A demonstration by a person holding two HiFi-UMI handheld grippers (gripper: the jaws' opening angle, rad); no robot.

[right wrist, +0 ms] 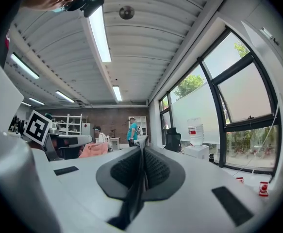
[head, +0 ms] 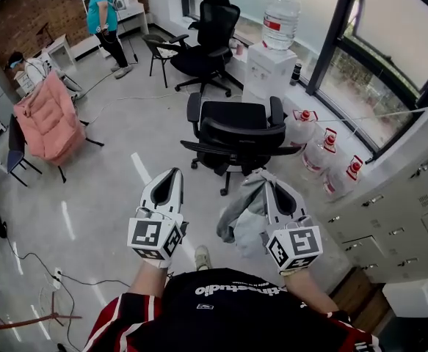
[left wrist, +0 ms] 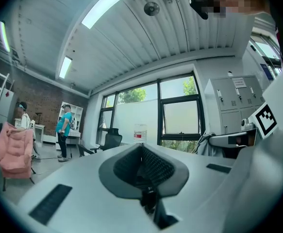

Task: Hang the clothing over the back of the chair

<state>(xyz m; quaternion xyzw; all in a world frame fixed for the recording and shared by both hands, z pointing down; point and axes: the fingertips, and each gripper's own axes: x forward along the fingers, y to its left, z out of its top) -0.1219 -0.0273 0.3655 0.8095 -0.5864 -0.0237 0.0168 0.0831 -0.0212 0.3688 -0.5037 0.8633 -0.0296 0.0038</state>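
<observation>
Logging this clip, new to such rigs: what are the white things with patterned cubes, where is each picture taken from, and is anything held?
A person holds a pair of tongs in each hand; the cubes belong to them. The head view looks down from the person's head; the two gripper views look along each pair's jaws. The right tongs are shut on a hanging grey garment. The left tongs are shut and empty. A black office chair stands ahead on the floor.

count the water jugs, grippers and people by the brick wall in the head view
water jugs: 4
grippers: 2
people by the brick wall: 2
total: 8
</observation>
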